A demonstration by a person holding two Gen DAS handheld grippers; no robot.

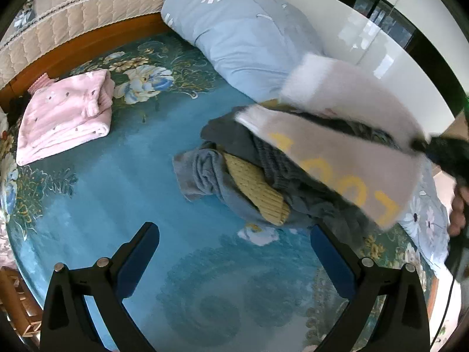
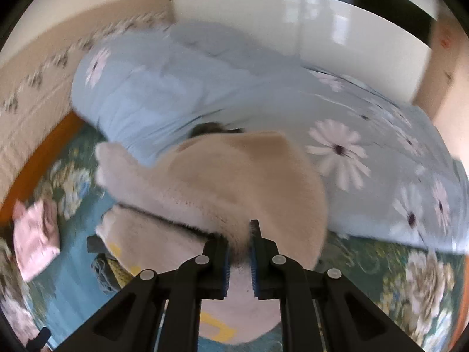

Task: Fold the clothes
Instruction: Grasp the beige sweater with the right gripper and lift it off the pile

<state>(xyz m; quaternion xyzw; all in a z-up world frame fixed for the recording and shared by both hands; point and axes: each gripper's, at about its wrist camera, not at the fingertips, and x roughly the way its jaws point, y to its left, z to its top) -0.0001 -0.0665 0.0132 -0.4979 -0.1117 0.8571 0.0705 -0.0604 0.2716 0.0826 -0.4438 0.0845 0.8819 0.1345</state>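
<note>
A cream fleece garment [image 2: 219,182] with yellow letters hangs lifted above the bed, and my right gripper [image 2: 239,252] is shut on a pinch of its fabric. In the left wrist view the same garment [image 1: 337,146] is a blurred sheet over a pile of clothes [image 1: 234,176]: grey, dark grey and mustard knit pieces heaped on the teal bedspread. My left gripper [image 1: 234,234] stands open just in front of that pile, with nothing between its fingers. A folded pink garment [image 1: 64,117] lies at the left of the bed.
A rolled light-blue quilt [image 1: 249,38] with daisies lies behind the pile, against a white cupboard [image 1: 381,52]. A wooden bed rail [image 1: 58,55] and a quilted beige cover run along the far left. A person's hand [image 1: 457,214] shows at the right edge.
</note>
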